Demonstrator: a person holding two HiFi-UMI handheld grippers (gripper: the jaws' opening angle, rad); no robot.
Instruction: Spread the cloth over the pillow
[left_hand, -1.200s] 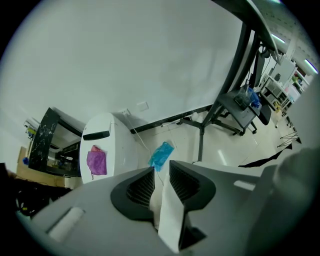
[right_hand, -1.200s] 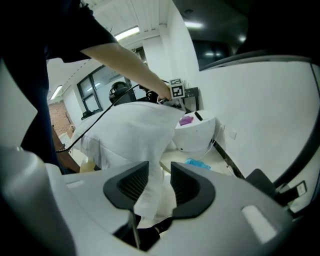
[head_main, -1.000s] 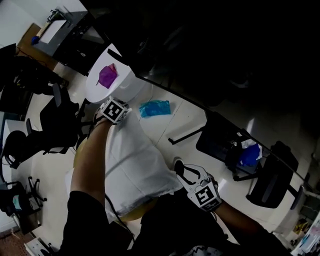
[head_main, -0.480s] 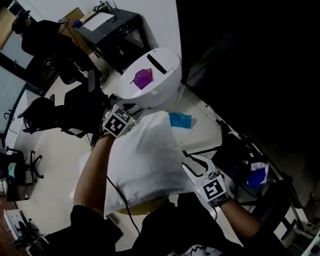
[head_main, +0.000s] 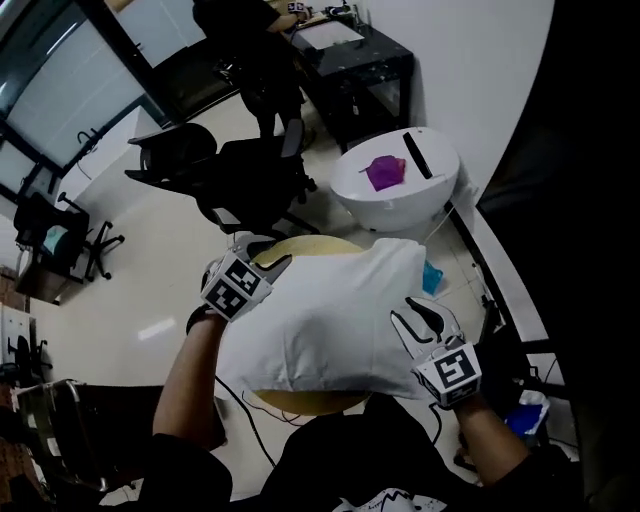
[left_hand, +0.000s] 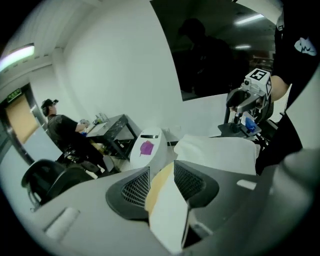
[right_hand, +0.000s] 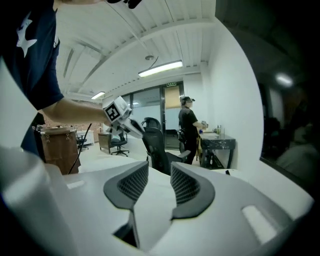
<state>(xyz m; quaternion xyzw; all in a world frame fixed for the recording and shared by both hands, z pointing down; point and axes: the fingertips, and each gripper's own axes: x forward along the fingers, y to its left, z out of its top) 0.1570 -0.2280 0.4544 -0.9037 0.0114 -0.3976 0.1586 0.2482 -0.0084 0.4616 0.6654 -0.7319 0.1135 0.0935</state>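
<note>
Left tool (head_main: 268, 264), jaws just eased wider, and right tool (head_main: 408, 322) both pinch the cloth (head_main: 330, 320); let's pull it taut, centred over the yellow pillow (head_main: 305, 244).

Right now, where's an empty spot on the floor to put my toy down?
The bare floor left of the cloth, between the black chair and the arm, is free. It is crowded at the right, by the white round table.

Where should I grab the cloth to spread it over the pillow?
Pinch the cloth at its two opposite ends, coming in from left and right. It hangs stretched wide over the round yellow pillow, so end grips should keep it flat.
</note>
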